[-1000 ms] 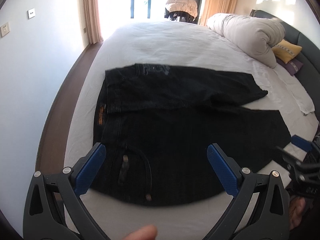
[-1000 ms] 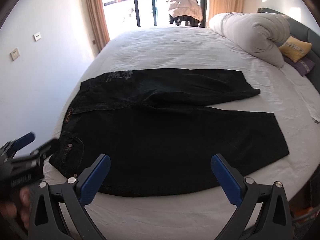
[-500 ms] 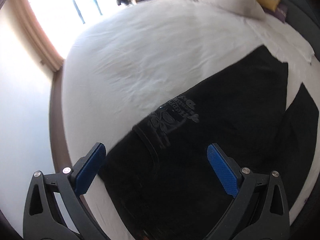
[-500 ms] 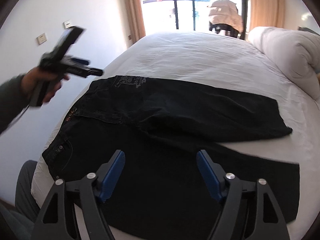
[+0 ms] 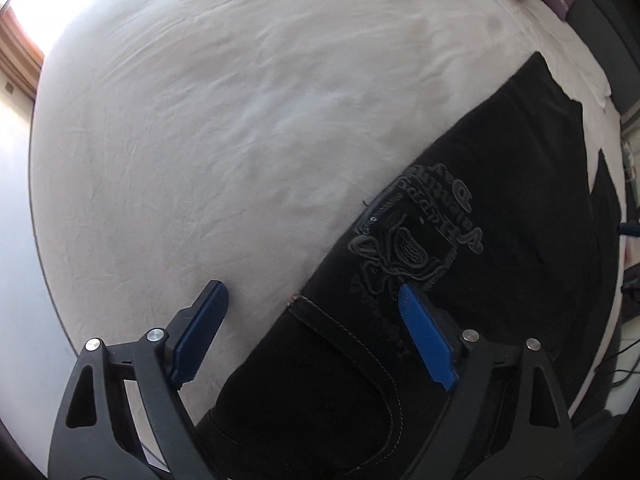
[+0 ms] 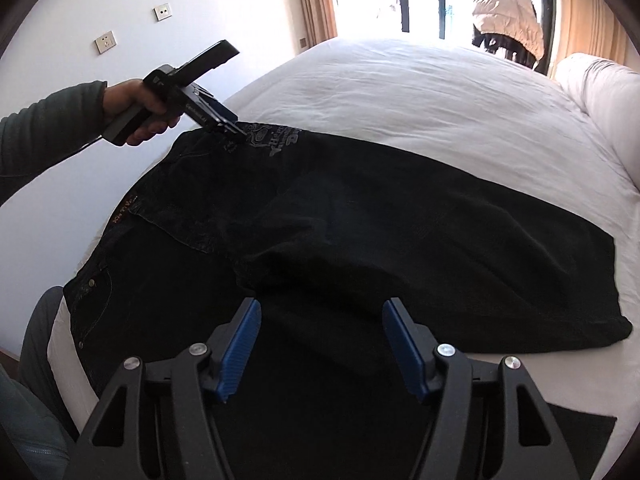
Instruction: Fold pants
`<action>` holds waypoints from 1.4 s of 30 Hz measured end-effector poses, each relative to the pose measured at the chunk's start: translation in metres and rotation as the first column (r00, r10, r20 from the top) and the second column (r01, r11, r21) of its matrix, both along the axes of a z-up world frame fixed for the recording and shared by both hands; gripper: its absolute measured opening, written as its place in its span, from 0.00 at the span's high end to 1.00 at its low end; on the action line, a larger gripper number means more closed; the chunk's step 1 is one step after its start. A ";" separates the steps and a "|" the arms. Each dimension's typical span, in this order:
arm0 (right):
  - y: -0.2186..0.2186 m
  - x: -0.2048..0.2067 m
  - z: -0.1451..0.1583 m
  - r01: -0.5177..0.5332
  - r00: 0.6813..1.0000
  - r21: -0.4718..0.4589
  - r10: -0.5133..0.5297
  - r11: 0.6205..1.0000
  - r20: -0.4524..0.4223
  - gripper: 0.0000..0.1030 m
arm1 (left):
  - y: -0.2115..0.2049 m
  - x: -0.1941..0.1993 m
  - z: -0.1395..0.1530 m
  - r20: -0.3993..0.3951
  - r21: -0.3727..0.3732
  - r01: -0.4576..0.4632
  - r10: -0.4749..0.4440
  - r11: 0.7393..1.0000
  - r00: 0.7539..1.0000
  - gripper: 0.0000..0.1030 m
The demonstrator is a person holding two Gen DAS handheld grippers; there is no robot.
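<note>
The black pants (image 6: 360,240) are spread on the bed (image 6: 420,92), long axis running left to right, waist at the left. The left tool (image 5: 312,316) is poised over the far waistband corner, straddling its edge; the right tool (image 6: 320,340) hangs above the crotch. Both have just been closing, yet nothing is gripped.

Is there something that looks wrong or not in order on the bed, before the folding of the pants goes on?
Nothing is damaged or spilled. The black pants lie on the white bed only half folded: the far leg crosses the near one at a slant, so the hems do not line up. The sheet is merely wrinkled.
</note>
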State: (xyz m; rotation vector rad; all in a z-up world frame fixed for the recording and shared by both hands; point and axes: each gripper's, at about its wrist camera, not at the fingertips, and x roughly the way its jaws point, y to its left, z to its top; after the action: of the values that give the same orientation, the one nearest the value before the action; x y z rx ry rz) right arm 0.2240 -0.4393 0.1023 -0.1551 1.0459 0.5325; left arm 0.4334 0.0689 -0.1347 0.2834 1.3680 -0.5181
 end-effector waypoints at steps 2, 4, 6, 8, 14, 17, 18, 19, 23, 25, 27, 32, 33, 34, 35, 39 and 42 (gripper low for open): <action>0.004 0.007 -0.002 -0.013 1.000 0.007 0.013 1.000 -0.005 0.35 | 0.003 0.003 -0.002 -0.018 -0.009 0.002 -0.002 1.000 1.000 0.20; 0.007 0.012 -0.001 -0.027 1.000 0.007 0.027 1.000 -0.006 0.35 | 0.004 0.003 0.000 -0.031 -0.019 0.018 -0.018 1.000 0.999 0.37; 0.009 0.021 0.001 -0.042 0.999 0.011 0.042 0.999 -0.006 0.35 | 0.003 0.006 -0.003 -0.046 -0.026 0.018 -0.020 0.999 0.999 0.67; 0.010 0.029 0.003 -0.048 0.999 0.008 0.048 0.999 -0.002 0.35 | 0.003 0.002 -0.001 -0.043 -0.021 0.026 -0.027 0.999 0.999 0.81; 0.023 0.066 0.013 -0.093 0.995 -0.016 0.093 0.996 0.032 0.36 | 0.007 -0.023 0.022 0.074 -0.042 0.030 -0.027 0.999 0.997 0.89; 0.040 0.095 0.016 -0.155 0.986 -0.075 0.159 0.985 0.046 0.38 | 0.001 -0.047 0.039 0.174 -0.027 0.048 -0.043 0.998 0.984 0.90; 0.045 0.103 0.016 -0.173 0.983 -0.092 0.178 0.981 0.049 0.40 | 0.000 -0.058 0.045 0.212 -0.019 0.055 -0.049 0.998 0.976 0.90; 0.054 0.117 0.017 -0.200 0.977 -0.118 0.207 0.973 0.052 0.41 | 0.001 -0.068 0.050 0.240 -0.004 0.062 -0.059 0.998 0.969 0.90; 0.077 0.156 0.011 -0.258 0.962 -0.189 0.269 0.948 0.037 0.52 | -0.007 -0.100 0.063 0.321 0.024 0.088 -0.091 0.996 0.943 0.90; 0.086 0.170 0.003 -0.289 0.954 -0.223 0.300 0.931 0.017 0.57 | 0.000 -0.109 0.069 0.347 0.023 0.093 -0.096 0.995 0.933 0.90; 0.092 0.186 -0.010 -0.315 0.946 -0.274 0.324 0.909 -0.013 0.61 | 0.001 -0.113 0.074 0.358 0.015 0.096 -0.095 0.995 0.929 0.90; 0.089 0.205 -0.031 -0.345 0.938 -0.331 0.339 0.878 -0.079 0.63 | 0.002 -0.121 0.081 0.371 -0.003 0.106 -0.097 0.994 0.923 0.90; 0.089 0.205 -0.034 -0.345 0.938 -0.334 0.337 0.877 -0.084 0.63 | -0.001 -0.120 0.080 0.371 -0.004 0.109 -0.099 0.994 0.923 0.90; 0.089 0.207 -0.035 -0.343 0.939 -0.340 0.334 0.876 -0.086 0.63 | -0.001 -0.121 0.080 0.371 -0.005 0.110 -0.100 0.994 0.923 0.90; 0.090 0.208 -0.036 -0.342 0.939 -0.340 0.333 0.876 -0.087 0.63 | -0.003 -0.120 0.078 0.371 -0.007 0.111 -0.101 0.994 0.923 0.90; 0.095 0.210 -0.042 -0.360 0.932 -0.342 0.346 0.868 -0.104 0.63 | -0.002 -0.124 0.081 0.371 -0.016 0.117 -0.103 0.993 0.923 0.90; 0.103 0.213 -0.046 -0.373 0.927 -0.356 0.356 0.857 -0.115 0.63 | -0.003 -0.128 0.082 0.372 -0.012 0.122 -0.108 0.992 0.922 0.90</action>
State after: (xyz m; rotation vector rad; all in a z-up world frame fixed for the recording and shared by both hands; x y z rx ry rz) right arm 0.4368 -0.3358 0.0563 -0.6948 1.1616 0.6771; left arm 0.3050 0.0661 -0.0525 0.4131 0.9761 -0.5542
